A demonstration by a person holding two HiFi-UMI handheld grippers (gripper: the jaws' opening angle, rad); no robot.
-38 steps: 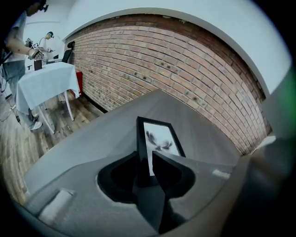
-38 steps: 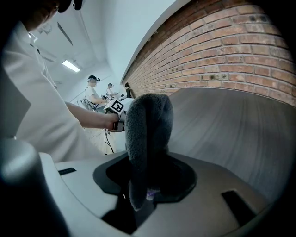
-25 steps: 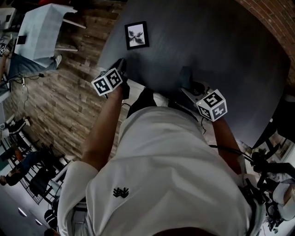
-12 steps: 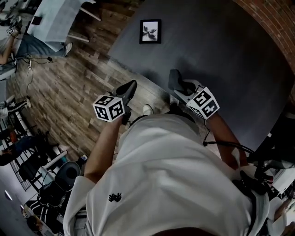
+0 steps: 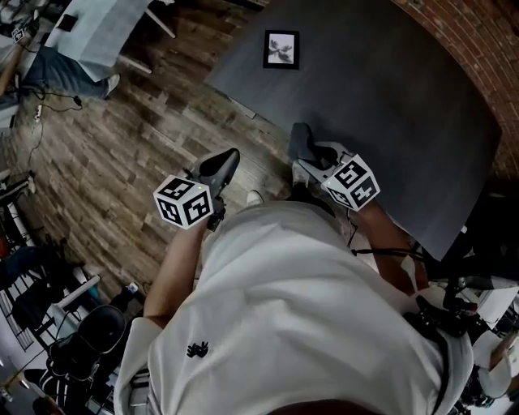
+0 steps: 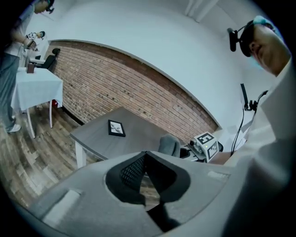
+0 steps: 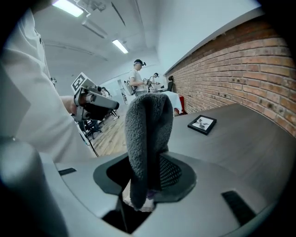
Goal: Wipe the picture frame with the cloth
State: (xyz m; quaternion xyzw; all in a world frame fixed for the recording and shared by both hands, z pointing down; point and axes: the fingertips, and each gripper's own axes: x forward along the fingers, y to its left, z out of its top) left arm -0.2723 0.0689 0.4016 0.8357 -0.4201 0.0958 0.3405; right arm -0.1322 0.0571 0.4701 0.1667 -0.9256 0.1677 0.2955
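The black picture frame (image 5: 281,49) lies flat near the far left corner of the dark grey table (image 5: 389,105); it also shows in the left gripper view (image 6: 116,128) and the right gripper view (image 7: 202,124). My right gripper (image 5: 302,144) is shut on a folded grey cloth (image 7: 147,125) that stands up between its jaws, over the table's near edge and well short of the frame. My left gripper (image 5: 229,158) is shut with nothing in it, and hangs over the wooden floor beside the table. The left gripper's fingertips (image 6: 146,156) meet.
A wooden floor (image 5: 122,162) lies left of the table. A white-covered table (image 5: 97,24) and a person's legs are at the far left. A brick wall (image 5: 478,40) runs behind the table. Chairs and gear stand at the lower left (image 5: 73,340).
Both grippers have drawn back from the picture frame toward the table's near edge. The left gripper has left the table corner and now hangs over the floor. The cloth stays in the right gripper.
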